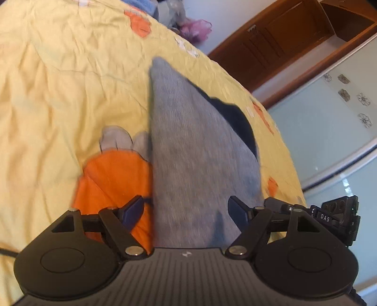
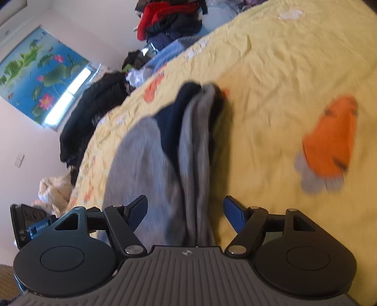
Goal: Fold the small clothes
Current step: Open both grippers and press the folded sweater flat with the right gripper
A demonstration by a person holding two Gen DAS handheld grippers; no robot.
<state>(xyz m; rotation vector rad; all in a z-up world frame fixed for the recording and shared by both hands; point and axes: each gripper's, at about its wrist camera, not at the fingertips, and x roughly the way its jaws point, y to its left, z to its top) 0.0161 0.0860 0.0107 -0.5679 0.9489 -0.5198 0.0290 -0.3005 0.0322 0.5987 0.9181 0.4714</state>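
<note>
A small grey garment with dark navy parts (image 1: 193,153) lies on the yellow bedspread (image 1: 59,82). In the left wrist view it stretches away from me as a grey wedge. My left gripper (image 1: 186,210) is open, its fingers on either side of the garment's near end. In the right wrist view the same garment (image 2: 188,153) is bunched in folds, grey with a navy strip. My right gripper (image 2: 185,211) is open, straddling its near end. The other gripper (image 1: 339,219) shows at the right edge of the left wrist view.
The bedspread has orange carrot prints (image 2: 329,146). Piles of dark, red and blue clothes (image 2: 169,21) lie along the far edge of the bed. A brown wooden cabinet (image 1: 294,40) and a glass sliding door (image 1: 329,131) stand beyond the bed.
</note>
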